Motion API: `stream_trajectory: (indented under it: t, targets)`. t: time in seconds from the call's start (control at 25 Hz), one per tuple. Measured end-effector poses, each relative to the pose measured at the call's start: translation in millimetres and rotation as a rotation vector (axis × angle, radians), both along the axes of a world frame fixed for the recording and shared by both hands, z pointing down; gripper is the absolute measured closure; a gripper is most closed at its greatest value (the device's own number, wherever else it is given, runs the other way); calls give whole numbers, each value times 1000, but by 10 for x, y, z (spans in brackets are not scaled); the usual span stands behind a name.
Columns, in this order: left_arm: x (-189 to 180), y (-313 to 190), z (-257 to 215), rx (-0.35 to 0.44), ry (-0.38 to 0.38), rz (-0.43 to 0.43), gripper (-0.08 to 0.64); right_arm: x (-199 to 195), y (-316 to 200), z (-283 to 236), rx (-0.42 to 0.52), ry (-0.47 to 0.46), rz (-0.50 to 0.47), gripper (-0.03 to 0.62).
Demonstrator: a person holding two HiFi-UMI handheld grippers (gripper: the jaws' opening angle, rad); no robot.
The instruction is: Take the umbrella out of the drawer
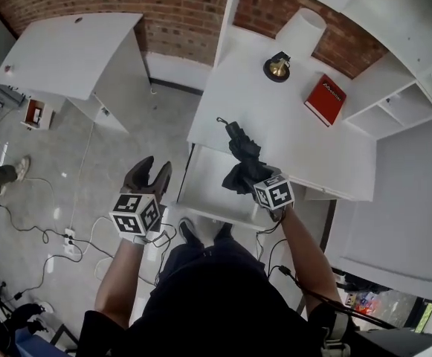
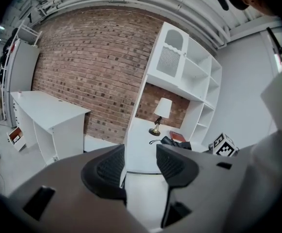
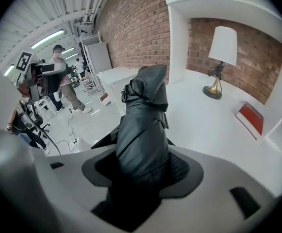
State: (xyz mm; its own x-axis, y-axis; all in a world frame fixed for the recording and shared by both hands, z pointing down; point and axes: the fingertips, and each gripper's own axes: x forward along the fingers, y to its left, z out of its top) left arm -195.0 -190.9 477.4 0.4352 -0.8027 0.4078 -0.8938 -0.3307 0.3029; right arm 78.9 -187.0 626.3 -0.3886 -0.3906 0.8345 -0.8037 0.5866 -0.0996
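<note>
Folded black umbrella [image 1: 242, 151]: clamped in right gripper [image 1: 254, 178], lifted clear of open drawer [image 1: 208, 186], over desk [image 1: 305, 143] front edge. Left gripper [image 1: 155, 171]: jaws apart, empty. Step: extraction seemingly done; next likely set-down.

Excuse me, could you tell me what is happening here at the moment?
A person works at a white desk with tongs in each hand. The right tongs grip a folded black umbrella, held up over the open drawer, so it is already out. The left tongs are open and empty, held beside the drawer.
</note>
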Motion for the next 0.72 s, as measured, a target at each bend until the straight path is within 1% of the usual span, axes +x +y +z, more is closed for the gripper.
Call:
stream_trajectory:
  t: [0.16, 0.32, 0.44, 0.56, 0.72]
  targets:
    - [-89, -58, -88, 19, 2, -7, 359, 187, -195, -208, 26, -1, 63, 356]
    - [13, -146, -123, 29, -15, 15, 360, 457, -437, -351, 53, 19, 91, 356]
    - [89, -235, -115, 19, -29, 9, 360, 619, -719, -440, 80, 16, 111, 356]
    - [136, -330, -83, 0, -35, -13, 360, 691, -1002, -429, 87, 4, 111, 356]
    - [210, -446, -9, -24, -59, -35, 360, 701, -1331, -331, 83, 0, 72, 356]
